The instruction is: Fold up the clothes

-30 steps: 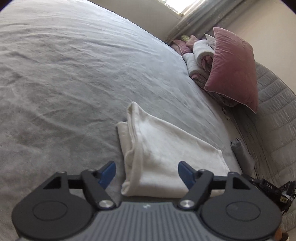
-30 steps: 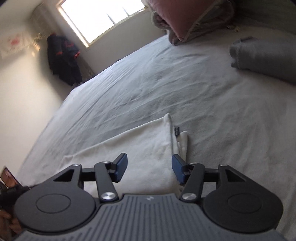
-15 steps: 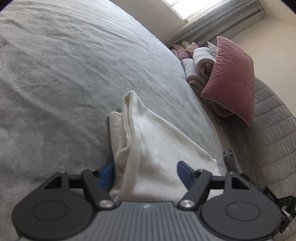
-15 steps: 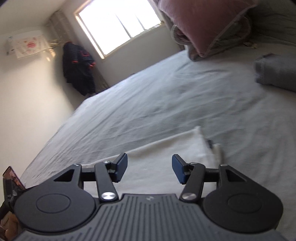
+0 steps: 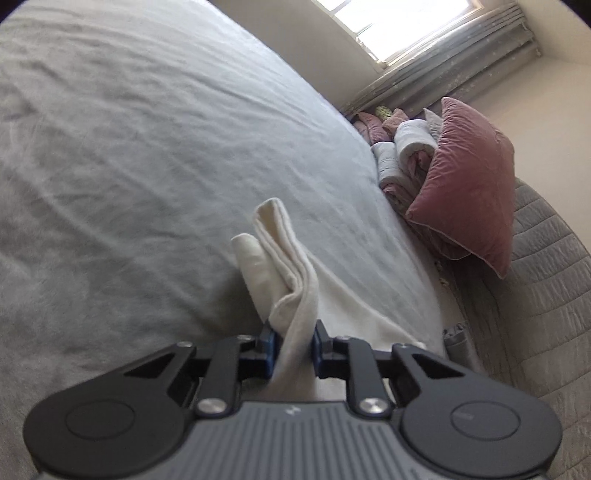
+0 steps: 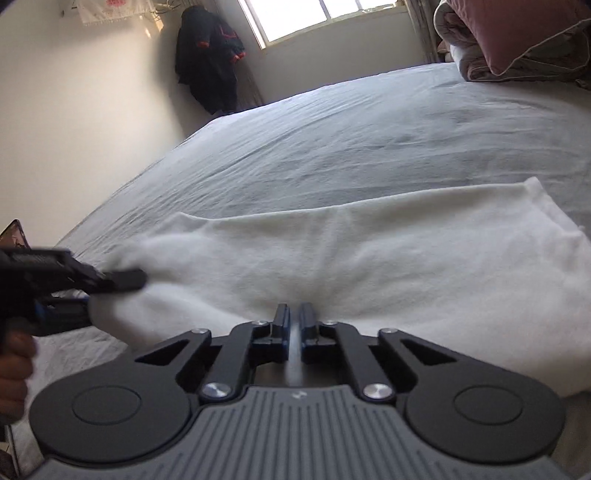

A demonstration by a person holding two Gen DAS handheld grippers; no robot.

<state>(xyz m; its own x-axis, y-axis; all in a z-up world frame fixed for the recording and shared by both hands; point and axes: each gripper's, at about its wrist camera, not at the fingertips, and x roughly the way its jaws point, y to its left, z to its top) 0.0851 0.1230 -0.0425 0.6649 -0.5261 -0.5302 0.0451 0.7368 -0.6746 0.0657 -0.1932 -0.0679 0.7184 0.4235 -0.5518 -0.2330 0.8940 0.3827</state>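
Both grippers, left [image 5: 291, 345] and right [image 6: 293, 325], have just closed on the near edge of the white garment [image 6: 369, 254] lying on the grey bed [image 6: 369, 140]. It looks folded already; at least one more fold seems left.

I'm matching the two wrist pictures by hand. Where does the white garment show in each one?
Left wrist: the white garment sits lower centre, a bunched fold pinched in the left tool.
Right wrist: it spreads across the middle, the right tool shut on its near edge.
Shared landmark: the pink pillow, at upper right in both.
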